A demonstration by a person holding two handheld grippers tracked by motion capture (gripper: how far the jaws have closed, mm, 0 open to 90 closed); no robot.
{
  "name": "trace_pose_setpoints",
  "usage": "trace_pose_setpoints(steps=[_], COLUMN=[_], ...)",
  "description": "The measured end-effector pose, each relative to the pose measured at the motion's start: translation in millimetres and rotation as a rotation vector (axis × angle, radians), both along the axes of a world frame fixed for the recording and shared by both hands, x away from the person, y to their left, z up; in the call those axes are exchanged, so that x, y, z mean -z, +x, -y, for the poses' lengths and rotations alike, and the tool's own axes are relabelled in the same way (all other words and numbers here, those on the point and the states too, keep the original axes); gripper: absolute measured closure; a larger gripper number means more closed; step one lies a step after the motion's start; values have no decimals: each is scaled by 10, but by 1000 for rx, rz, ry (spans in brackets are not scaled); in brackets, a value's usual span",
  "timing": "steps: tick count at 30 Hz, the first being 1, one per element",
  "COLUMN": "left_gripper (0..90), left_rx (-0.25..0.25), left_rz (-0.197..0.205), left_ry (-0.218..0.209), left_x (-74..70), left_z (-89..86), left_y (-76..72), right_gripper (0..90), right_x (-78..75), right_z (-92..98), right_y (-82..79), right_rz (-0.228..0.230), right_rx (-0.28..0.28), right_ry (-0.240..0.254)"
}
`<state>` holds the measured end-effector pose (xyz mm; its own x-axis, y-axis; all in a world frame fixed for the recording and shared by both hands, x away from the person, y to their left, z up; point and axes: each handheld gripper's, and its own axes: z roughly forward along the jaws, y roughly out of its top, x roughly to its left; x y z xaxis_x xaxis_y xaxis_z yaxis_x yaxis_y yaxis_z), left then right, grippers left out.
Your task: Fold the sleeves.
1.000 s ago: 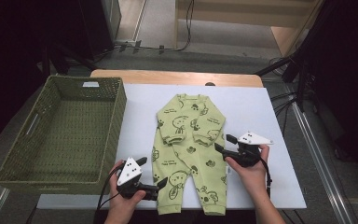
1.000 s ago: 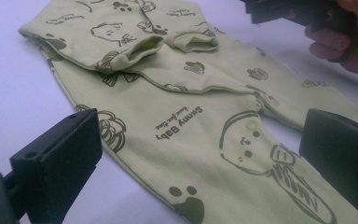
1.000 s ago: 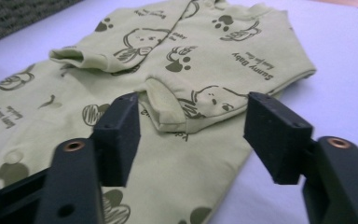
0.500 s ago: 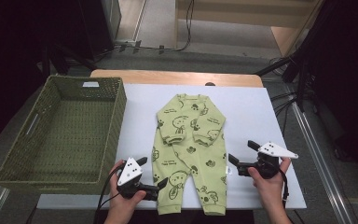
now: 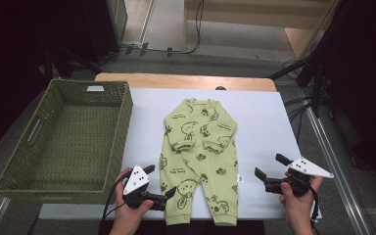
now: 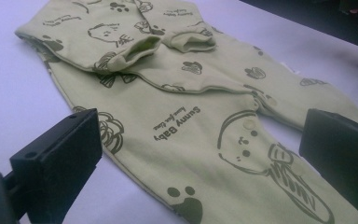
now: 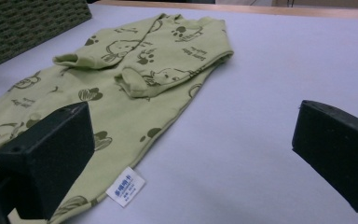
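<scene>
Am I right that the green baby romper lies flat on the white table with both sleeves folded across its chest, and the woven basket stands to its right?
Not quite: the high view shows the woven basket left of the romper, not right. The rest holds: the romper lies flat on the white table with both sleeves folded across its chest.

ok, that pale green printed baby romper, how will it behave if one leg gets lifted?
The pale green printed baby romper looks like thin knit lying flat with folded sleeves, so it will probably drape limply and unfold. It seems light and may drag across the smooth white table cover when pushed, bunching rather than sliding whole.
</scene>
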<state>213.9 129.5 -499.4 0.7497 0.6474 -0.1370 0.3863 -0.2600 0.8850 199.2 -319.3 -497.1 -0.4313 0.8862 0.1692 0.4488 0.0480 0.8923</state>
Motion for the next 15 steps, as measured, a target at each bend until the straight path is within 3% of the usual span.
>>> trace_pose_setpoints(steps=[6,15], left_gripper=[0,0], left_rx=[-4,-9], left_rz=[2,3], left_ry=[-1,1], left_x=[-7,-10], left_z=[-13,-32], left_y=[8,15], right_gripper=[0,0], right_x=[41,130], right_z=[99,151], right_y=[-97,-218], right_rz=[3,3], right_rx=[16,-8], right_ry=[-5,-12])
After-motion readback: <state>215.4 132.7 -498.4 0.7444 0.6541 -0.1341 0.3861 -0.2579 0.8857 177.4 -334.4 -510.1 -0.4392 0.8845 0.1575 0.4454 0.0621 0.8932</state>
